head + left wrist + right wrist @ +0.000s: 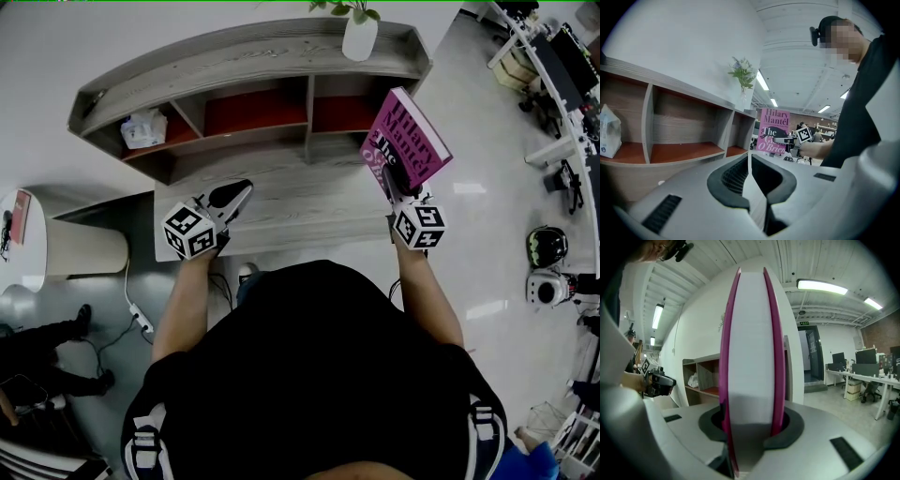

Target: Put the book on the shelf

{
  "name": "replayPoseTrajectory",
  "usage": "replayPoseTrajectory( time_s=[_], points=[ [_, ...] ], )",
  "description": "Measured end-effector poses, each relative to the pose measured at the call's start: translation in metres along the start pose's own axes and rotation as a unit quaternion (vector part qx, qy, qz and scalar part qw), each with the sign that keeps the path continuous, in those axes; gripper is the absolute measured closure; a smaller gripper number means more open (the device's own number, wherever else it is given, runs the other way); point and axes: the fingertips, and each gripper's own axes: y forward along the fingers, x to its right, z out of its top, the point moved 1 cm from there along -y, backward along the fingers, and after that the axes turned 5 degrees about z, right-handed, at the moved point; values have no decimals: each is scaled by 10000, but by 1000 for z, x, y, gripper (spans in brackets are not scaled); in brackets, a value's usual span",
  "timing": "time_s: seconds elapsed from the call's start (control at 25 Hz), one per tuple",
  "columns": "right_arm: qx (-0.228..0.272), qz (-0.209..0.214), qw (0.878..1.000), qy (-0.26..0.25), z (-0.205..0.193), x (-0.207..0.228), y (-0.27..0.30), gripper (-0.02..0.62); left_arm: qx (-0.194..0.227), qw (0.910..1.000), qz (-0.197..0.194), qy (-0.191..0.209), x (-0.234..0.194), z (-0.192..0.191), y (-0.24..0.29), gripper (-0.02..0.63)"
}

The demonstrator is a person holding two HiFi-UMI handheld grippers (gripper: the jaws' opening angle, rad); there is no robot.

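As my right gripper (397, 186) clamps the pink book (409, 141) by its lower edge, I hold it upright, cover tilted. My left gripper (235, 195) hangs over the desk (300, 202), jaws pressed together on nothing. Beyond, the book stands just before the shelf's (253, 54) right compartment. A tissue pack (143, 128) lies in the leftmost compartment, and a vase (360, 37) stands on top.

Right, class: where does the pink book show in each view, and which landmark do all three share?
Head view: pink book upper right.
Left gripper view: book centre, cover showing.
Right gripper view: book centre, page edge showing.
Shared landmark: the wooden shelf.
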Motion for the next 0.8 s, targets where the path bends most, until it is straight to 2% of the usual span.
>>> replayPoseTrajectory(
  time_s=[0.36,0.8],
  points=[
    [-29,-116,9998,-165,1,-8,5,445,-25,9999,-109,46,-11,5,0,567],
    [-35,-277,9995,-122,0,-12,15,445,-72,9996,-256,102,-25,12,0,567]
  ],
)
